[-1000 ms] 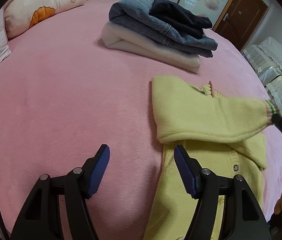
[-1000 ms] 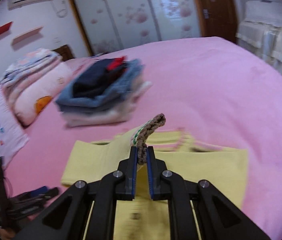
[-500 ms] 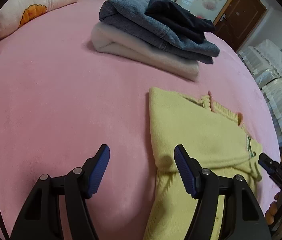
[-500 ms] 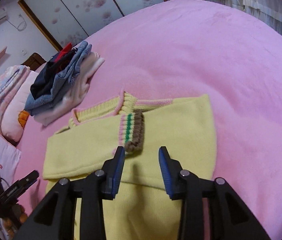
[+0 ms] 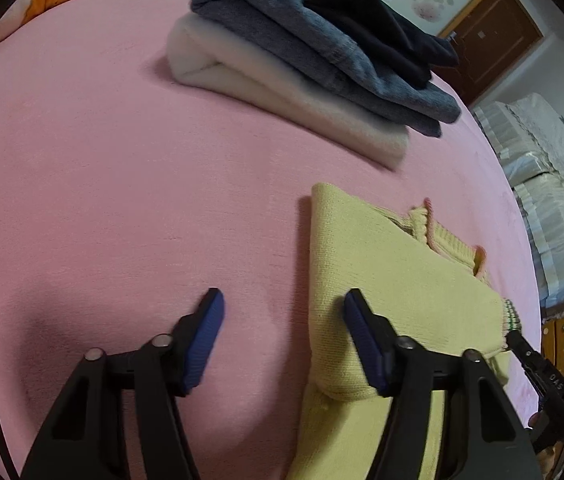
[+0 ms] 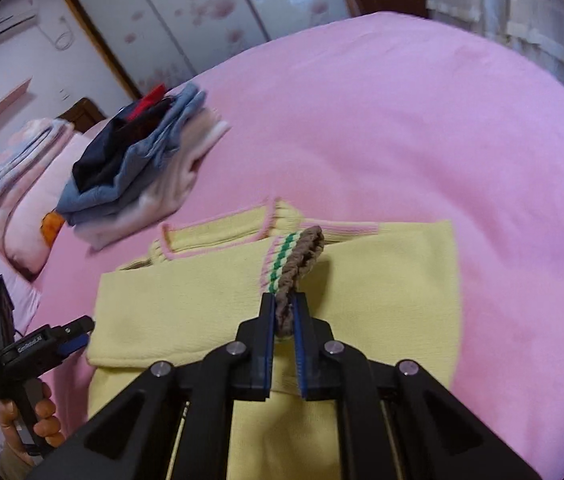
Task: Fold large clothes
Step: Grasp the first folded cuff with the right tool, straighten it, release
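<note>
A pale yellow knit cardigan (image 5: 386,276) lies on the pink bed, its sleeve folded across the body; it also shows in the right wrist view (image 6: 382,280). My right gripper (image 6: 284,306) is shut on the sleeve's brown, green-striped cuff (image 6: 302,260), holding it over the cardigan's middle. My left gripper (image 5: 282,320) is open and empty, low over the bed at the cardigan's left folded edge; its right finger (image 5: 358,320) is over the fabric, its left finger (image 5: 208,320) over the blanket. The left gripper also shows in the right wrist view (image 6: 70,332).
A stack of folded clothes (image 5: 302,64), cream, grey-blue and dark navy, sits on the pink bed (image 5: 102,180) beyond the cardigan; it also shows in the right wrist view (image 6: 142,160). Pillows (image 6: 14,184) lie at the head. A door (image 5: 486,48) and covered furniture (image 5: 554,184) stand at right.
My right gripper, open half a second ago beside the laid cuff, has shut on the cuff again. My left gripper has moved forward toward the cardigan's left edge.
</note>
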A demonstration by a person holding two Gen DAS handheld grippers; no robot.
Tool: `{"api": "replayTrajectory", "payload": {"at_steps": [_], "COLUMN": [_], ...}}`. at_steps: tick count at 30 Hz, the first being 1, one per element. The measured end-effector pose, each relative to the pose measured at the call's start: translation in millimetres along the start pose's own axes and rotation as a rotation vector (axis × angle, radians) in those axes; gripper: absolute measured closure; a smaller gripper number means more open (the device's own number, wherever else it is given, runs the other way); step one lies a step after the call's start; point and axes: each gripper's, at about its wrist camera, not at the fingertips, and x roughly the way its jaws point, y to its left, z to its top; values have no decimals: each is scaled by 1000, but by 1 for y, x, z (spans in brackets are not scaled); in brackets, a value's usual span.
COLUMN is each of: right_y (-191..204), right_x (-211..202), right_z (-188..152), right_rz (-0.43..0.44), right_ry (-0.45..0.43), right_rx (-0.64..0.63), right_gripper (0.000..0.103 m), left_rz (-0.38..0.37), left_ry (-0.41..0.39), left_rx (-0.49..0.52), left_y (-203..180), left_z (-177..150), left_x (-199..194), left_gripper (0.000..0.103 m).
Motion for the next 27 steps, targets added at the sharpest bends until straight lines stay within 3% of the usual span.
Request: {"api": "replayTrajectory", "payload": {"at_steps": [3,6,9,12,14,15,21,22,23,25,26,27], "right_y": [-11,-13,-13,-20,-26,-29,-34,-32,-28,-14,-8,0], "right_x": [11,16,14,6,1,1,28,32,35,38,40,41], "right_z": [-12,-16,-11,-4,2,5,23,24,25,24,23,21], "right_rz": [-46,-52,-43,-17,-14,-20,-36,-39,-44,-67,-64,-87], "right_ry": [52,64,84,69,43,39,60,62,60,48,53,57], "right_rx": [10,8,27,70,89,94,74,59,35,-56,-96,-146], "right_gripper": [95,93,82,64,58,57,57,57,58,79,92,92], "left_rz": [6,35,106,109,97,97,69,59,48,24,34,69], "left_ry": [14,14,20,18,-2,-13,16,15,14,26,16,-1], "left_rx": [36,107,171,198,182,162,133,145,166,195,212,248], "left_y": [-13,-26,-41,-47,-44,-41,-37,-40,-45,-53,-57,-65], "left_z": [-2,-3,0,5,13,18,37,40,42,41,41,41], "left_x": [10,22,29,23,20,20,43,46,49,52,51,51], "left_gripper": [58,95,95,82,47,41,39,47,63,88,90,91]}}
